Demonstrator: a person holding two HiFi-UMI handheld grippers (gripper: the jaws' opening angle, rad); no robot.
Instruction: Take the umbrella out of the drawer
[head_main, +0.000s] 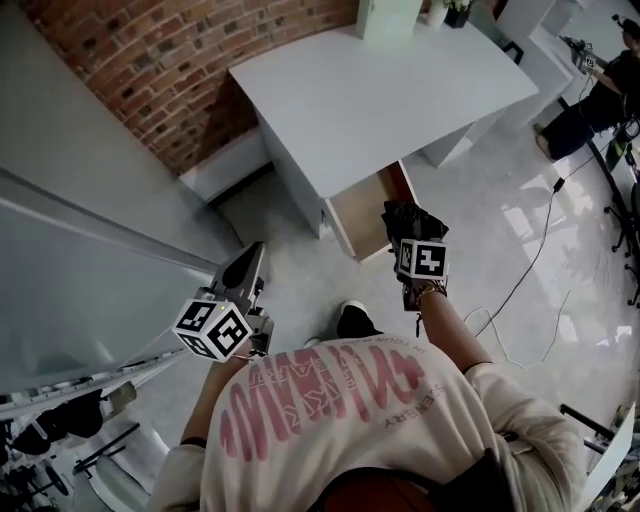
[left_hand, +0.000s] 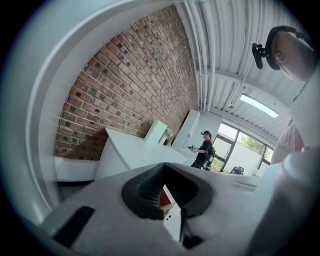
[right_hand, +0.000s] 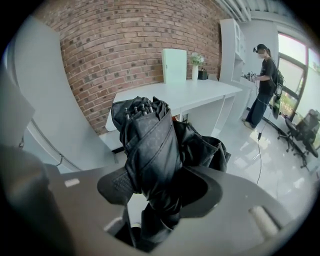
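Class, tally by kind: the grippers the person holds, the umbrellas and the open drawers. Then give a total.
Grippers: 2, the left gripper and the right gripper
Umbrella: 1
Open drawer: 1
Total: 4

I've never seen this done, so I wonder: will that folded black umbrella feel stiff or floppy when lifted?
Probably both. The umbrella stands as a straight bundle in the right gripper, hinting at a stiff core, while loose fabric bulges beside it and would likely flop. The creased cloth might slip a little in the grip.
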